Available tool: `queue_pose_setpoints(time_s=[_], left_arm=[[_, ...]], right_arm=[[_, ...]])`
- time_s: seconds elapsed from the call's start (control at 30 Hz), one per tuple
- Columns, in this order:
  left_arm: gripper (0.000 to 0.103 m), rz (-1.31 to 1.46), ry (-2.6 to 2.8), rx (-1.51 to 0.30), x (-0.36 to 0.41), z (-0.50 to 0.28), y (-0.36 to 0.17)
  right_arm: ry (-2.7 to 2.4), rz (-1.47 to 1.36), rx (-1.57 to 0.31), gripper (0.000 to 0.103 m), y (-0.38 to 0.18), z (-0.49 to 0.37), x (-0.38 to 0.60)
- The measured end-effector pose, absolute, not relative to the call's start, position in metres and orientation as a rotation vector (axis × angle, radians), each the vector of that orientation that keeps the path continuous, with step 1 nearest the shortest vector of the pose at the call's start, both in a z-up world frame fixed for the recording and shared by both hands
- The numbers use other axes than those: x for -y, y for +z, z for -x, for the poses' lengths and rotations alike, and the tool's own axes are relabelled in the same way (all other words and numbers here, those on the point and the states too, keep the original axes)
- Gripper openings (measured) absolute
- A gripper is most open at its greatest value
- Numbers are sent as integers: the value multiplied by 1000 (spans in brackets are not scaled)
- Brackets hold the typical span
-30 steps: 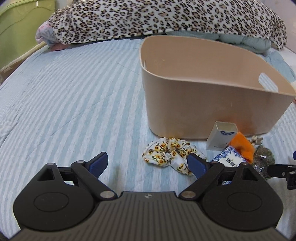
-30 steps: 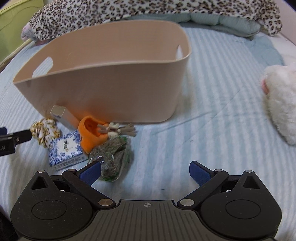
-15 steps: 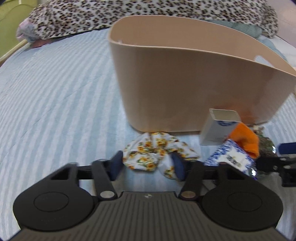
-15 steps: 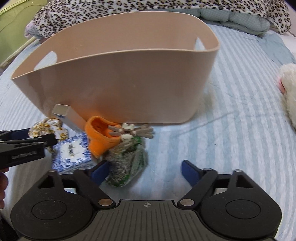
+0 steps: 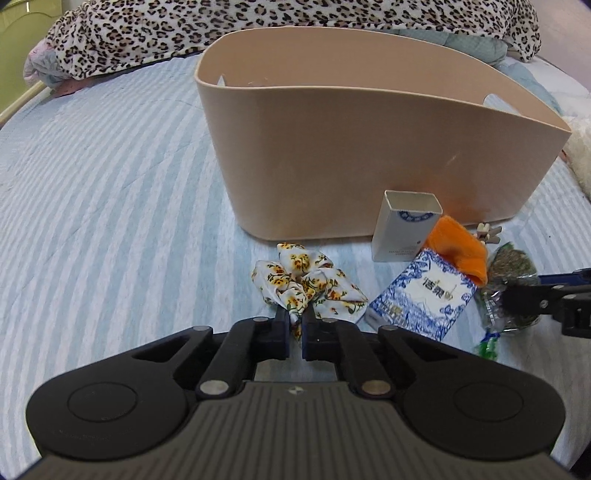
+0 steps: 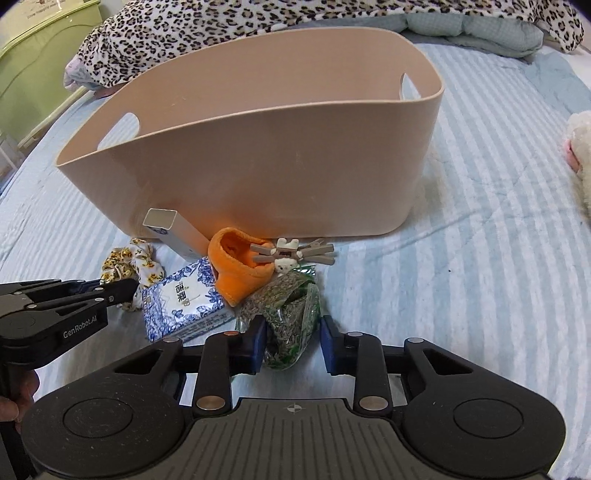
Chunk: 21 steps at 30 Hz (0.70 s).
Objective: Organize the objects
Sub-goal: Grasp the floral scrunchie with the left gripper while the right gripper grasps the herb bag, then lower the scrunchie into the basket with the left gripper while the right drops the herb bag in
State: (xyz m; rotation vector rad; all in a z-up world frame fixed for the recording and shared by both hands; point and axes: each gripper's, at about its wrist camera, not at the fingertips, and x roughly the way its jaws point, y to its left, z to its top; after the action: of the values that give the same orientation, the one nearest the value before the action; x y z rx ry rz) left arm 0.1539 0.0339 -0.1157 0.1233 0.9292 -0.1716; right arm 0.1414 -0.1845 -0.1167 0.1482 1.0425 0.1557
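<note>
1. Pinching the near edge of the floral scrunchie [image 5: 306, 286], the left gripper [image 5: 294, 326] has its jaws drawn almost together, with only a fold of the fabric between the pads.
2. That scrunchie lies on the striped bedspread [image 5: 110, 206], just in front of the beige bin [image 5: 354, 147] and left of the blue-and-white box [image 5: 424, 295].
3. A small white carton [image 5: 404, 227] leans against the bin wall, and an orange cloth item [image 5: 461, 251] sits between it and the bag of dried herbs [image 5: 511, 269].
4. In the right wrist view, the right gripper [image 6: 291, 345] straddles the herb bag [image 6: 291, 306]; its jaws are partly open, the left pad touching or nearly touching the bag and the right pad just clear of it, so the bag is not clamped.
5. Small grey sticks and a white figure [image 6: 291, 253] rest on the orange cloth [image 6: 236, 266], close to the bin.
6. A leopard-print blanket [image 6: 258, 22] lies behind the bin.
7. A white plush toy [image 6: 581, 155] sits well apart on the right.
</note>
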Motion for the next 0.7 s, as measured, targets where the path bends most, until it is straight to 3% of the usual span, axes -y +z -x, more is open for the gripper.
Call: queue_pose_setpoints(time_s=[0.33,0.7], left_arm=[[4,-105,-147,-907,-43,-138,-99],[4,-115,-140,-734,-49,-121,-43]], right_arm=[[150,-129,-993,26,-102,-124,192],[153,-190,-876,26,-54,-117,214]])
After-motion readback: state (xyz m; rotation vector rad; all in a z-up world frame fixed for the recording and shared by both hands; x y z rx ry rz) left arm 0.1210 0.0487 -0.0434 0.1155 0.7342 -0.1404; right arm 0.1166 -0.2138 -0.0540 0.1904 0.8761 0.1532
